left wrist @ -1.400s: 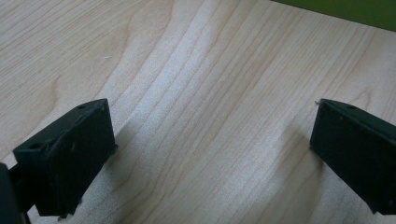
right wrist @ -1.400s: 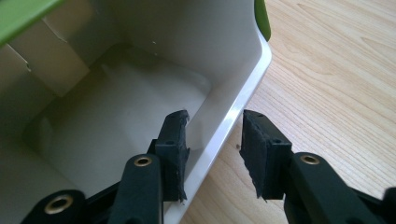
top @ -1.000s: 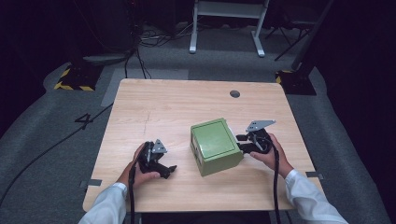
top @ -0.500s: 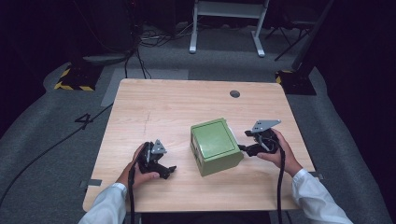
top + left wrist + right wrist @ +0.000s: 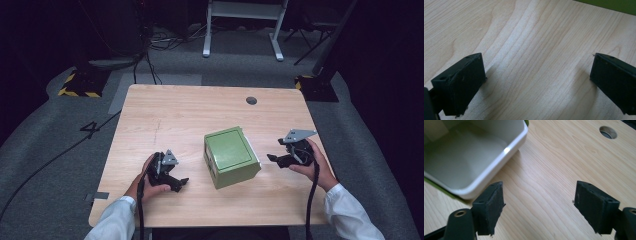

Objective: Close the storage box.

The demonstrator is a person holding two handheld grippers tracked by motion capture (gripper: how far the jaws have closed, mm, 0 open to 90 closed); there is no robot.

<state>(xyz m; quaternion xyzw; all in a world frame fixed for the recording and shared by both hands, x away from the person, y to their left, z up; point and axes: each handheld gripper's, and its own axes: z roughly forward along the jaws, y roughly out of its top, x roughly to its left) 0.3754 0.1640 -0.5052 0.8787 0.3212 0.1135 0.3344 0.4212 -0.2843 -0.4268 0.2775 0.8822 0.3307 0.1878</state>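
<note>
Surface: wooden table [image 5: 165,115], dark room beyond.
Box: green box [image 5: 230,156] lying on its side mid-table, white interior facing right.
Left gripper [image 5: 172,181]: jaws apart, empty, resting on table.
Right gripper [image 5: 275,159]: jaws just opened, nothing between, just beside box.

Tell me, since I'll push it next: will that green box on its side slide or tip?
The green box looks hollow, with an open white interior, so probably light. It rests on a broad flat face, so sliding seems likelier than tipping. Its glossy rim may be slippery.

Green box [image 5: 231,156] with white inside, tipped on side, open mouth rightward, mid-table
</note>
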